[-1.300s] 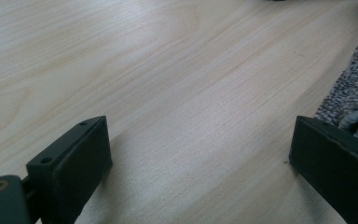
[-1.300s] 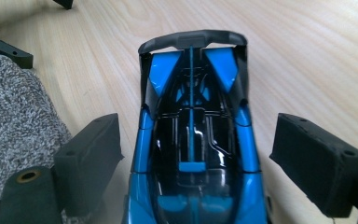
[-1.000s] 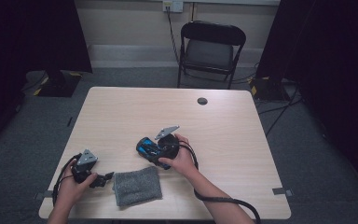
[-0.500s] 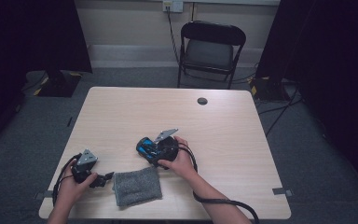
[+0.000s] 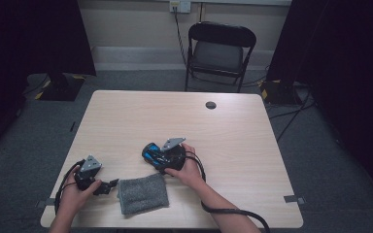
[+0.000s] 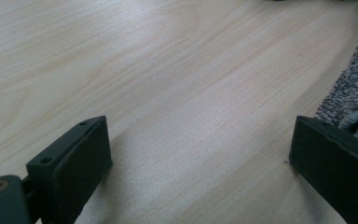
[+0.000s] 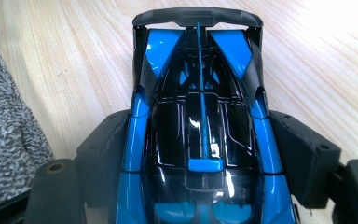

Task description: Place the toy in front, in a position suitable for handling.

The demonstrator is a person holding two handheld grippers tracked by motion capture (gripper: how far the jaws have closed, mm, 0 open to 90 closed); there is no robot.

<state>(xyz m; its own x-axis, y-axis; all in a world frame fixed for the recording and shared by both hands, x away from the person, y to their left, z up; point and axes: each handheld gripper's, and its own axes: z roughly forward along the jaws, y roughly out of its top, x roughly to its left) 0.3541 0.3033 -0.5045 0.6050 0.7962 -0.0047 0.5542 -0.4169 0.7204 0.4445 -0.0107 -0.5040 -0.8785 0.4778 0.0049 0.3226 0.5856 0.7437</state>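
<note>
blue toy car (image 7: 200,126) between the right gripper (image 7: 205,154) fingers

no readable writing; fingers have just been closing, pads against its flanks; left gripper (image 6: 200,154) fingers wide.

Curtained lab: bare table (image 5: 233,131), folding chair (image 5: 219,51).

A pale wooden desk (image 5: 243,141) with a small dark round grommet (image 5: 211,105) near its far edge stands on grey carpet (image 5: 320,160), a black folding chair (image 5: 219,51) waits behind it beneath a wall outlet (image 5: 179,6), and dark curtains (image 5: 39,34) hang at both sides.
</note>
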